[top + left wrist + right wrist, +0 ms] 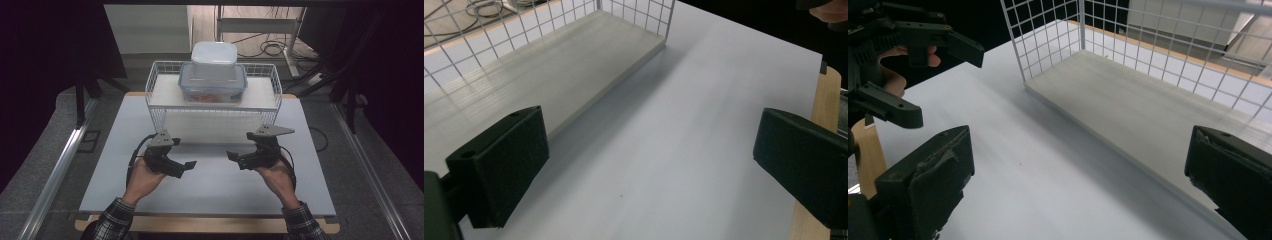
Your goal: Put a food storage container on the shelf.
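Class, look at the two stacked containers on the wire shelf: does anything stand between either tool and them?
Nothing visible does. The left tool and right tool hover open over bare table, and the containers sit atop the wire shelf, unobstructed in front.

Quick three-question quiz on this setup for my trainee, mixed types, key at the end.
1. True or false: the left gripper holds a box.
2. What sits on the clear box on the wire shelf?
A. a cup
B. a white box
C. a plate
3. Fill in: both grippers hover over the ___.

Key:
1. False; its jaws are open and empty, like the right gripper.
2. B, the white box.
3. table.
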`<state>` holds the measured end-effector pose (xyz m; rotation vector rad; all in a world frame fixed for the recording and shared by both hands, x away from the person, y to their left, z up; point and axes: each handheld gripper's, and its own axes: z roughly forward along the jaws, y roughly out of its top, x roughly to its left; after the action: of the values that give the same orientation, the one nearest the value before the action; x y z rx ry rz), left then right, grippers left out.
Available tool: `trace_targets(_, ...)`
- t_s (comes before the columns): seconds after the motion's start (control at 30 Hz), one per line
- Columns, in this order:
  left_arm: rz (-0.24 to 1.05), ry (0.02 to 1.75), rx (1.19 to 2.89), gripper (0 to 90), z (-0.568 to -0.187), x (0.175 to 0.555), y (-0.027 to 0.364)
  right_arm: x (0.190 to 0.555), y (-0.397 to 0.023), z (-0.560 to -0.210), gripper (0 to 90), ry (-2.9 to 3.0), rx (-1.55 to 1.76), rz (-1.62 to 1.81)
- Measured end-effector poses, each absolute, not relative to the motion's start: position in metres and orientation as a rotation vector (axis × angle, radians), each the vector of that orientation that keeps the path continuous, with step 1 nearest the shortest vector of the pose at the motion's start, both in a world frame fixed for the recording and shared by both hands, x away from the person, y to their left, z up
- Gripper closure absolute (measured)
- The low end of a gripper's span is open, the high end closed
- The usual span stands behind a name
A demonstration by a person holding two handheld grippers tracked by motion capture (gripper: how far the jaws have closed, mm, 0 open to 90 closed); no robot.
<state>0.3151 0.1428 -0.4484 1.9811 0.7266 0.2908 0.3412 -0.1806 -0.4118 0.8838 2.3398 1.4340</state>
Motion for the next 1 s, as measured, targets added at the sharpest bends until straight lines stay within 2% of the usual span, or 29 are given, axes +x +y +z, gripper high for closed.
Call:
trace_targets(0.63,0.278,0.787,1.979,2.1,-0.472,0.289,0.158,0.321,-0.204,-0.434,0.0,2.347,0.941,1.364)
trace_targets(1.0,0.326,0.841,1.979,2.5,-0.489,0.278,0.170,0.307,-0.227,-0.447,0.0,2.327,0.975,1.335)
